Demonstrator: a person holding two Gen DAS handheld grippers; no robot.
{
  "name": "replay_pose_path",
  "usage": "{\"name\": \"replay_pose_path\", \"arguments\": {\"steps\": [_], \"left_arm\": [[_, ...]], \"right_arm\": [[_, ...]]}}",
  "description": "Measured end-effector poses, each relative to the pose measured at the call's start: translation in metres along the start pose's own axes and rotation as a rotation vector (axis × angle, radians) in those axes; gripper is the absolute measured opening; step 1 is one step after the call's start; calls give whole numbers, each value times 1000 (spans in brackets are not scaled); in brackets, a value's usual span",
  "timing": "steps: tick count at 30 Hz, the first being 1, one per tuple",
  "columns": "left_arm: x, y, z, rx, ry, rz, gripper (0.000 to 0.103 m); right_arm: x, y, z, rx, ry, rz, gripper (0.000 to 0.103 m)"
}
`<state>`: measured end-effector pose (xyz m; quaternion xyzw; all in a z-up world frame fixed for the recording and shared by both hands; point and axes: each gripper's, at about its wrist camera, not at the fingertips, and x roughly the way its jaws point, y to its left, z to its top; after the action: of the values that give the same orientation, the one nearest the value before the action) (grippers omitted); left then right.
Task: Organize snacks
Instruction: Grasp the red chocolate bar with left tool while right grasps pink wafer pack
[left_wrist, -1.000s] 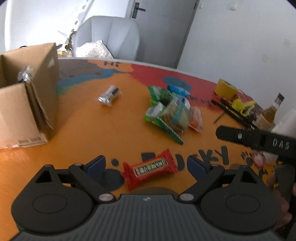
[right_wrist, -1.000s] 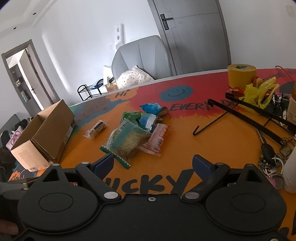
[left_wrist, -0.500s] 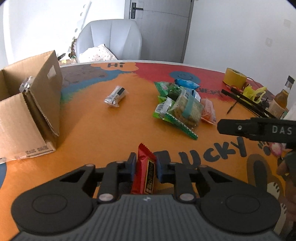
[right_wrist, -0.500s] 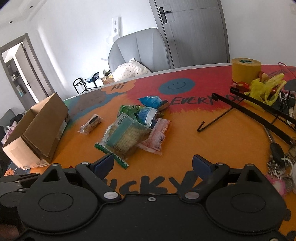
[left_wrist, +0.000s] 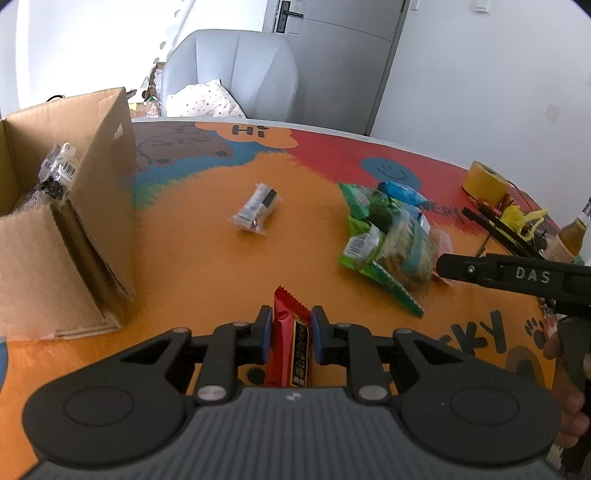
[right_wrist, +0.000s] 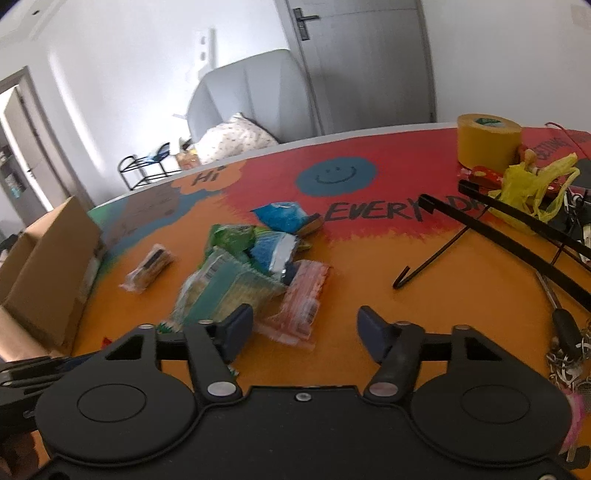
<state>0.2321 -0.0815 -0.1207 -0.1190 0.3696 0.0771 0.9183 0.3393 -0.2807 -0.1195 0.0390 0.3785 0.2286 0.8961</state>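
We hold the left gripper (left_wrist: 289, 334) clamped on a red bar (left_wrist: 291, 339); both blue pads press its wrapper, and the bar stands on edge between them above the orange table (left_wrist: 207, 273). The box (left_wrist: 92, 206) sits to the left on the table, open at the top, with a clear packet (left_wrist: 57, 173) leaning inside it. A second clear packet (left_wrist: 256, 208) lies alone on the table between the box and the snack pile (left_wrist: 388, 236).

Our right gripper (right_wrist: 304, 326) is about half open and its jaws are closing. A pink packet (right_wrist: 303, 302) at the near edge of the pile lies between its fingers, but the pads do not press it. A tape roll (right_wrist: 487, 142) and a hanger (right_wrist: 480, 229) lie to the right, well apart from the pile.
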Motion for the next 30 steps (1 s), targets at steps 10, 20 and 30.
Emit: {"name": "replay_pose_path", "arguments": {"steps": [10,20,30], "left_arm": [[5,14,11,-31,-12,-24,21],[-11,17,17,-20,-64,-60,21],[-40,22,21,4,-121,-95,21]], "right_arm": [[14,8,7,15,25,-41,21],[-21,11,-11,30,-13,-33,17],[-54,26,-18,40,-89,-27,16]]}}
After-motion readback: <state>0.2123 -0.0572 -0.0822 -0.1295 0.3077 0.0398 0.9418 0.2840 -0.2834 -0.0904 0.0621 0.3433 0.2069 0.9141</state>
